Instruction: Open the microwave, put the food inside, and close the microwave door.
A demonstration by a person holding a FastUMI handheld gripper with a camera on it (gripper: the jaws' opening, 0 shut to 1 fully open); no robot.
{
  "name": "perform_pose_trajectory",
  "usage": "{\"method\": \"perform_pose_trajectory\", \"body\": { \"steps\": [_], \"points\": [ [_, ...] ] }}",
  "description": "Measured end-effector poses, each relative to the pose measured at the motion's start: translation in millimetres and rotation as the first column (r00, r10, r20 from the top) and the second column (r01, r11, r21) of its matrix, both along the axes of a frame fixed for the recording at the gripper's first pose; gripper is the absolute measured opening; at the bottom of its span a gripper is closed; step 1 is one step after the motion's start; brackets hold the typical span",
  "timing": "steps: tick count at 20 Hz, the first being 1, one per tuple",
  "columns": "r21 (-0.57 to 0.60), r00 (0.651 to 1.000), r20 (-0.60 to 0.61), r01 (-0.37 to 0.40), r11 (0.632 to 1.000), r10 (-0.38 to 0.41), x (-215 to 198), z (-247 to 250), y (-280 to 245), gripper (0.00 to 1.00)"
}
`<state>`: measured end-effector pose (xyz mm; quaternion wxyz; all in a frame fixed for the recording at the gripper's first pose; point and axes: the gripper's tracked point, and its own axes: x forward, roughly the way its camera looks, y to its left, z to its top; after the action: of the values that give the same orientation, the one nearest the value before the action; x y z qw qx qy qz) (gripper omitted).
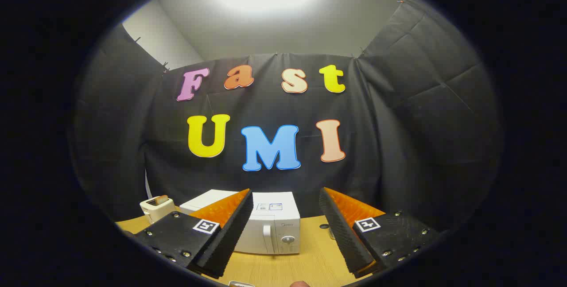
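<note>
Gripper: fingers spread wide, holding nothing. White microwave, door closed, stands on the wooden table at 12 o'clock just beyond the fingers. Toaster at 10 o'clock holds bread.

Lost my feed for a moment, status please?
Gripper open, holding nothing. Microwave ahead between the fingers, door shut. Toaster off to its side, nothing blocking the table.
</note>
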<state>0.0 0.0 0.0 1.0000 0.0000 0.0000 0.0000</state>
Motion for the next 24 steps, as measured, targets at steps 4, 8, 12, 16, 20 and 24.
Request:
{"method": "perform_pose_trajectory", "body": {
  "steps": [4,8,12,16,20,24],
  "points": [
    [-0.006,1.000,-0.004,-0.010,1.000,0.010,2.7,-0.3,4.9,0.96],
    [-0.014,1.000,-0.004,-0.017,1.000,0.017,3.6,-0.1,7.6,0.96],
    [-0.015,1.000,0.000,-0.020,1.000,0.020,2.5,0.6,8.1,0.96],
    [-0.011,1.000,0.000,-0.018,1.000,0.018,3.2,0.3,8.8,0.96],
    [-0.006,1.000,-0.004,-0.024,1.000,0.024,8.5,-4.4,10.3,0.96],
    [-0.007,0.999,-0.007,-0.047,0.999,0.047,20.5,-12.5,16.3,0.96]
  ]
}}
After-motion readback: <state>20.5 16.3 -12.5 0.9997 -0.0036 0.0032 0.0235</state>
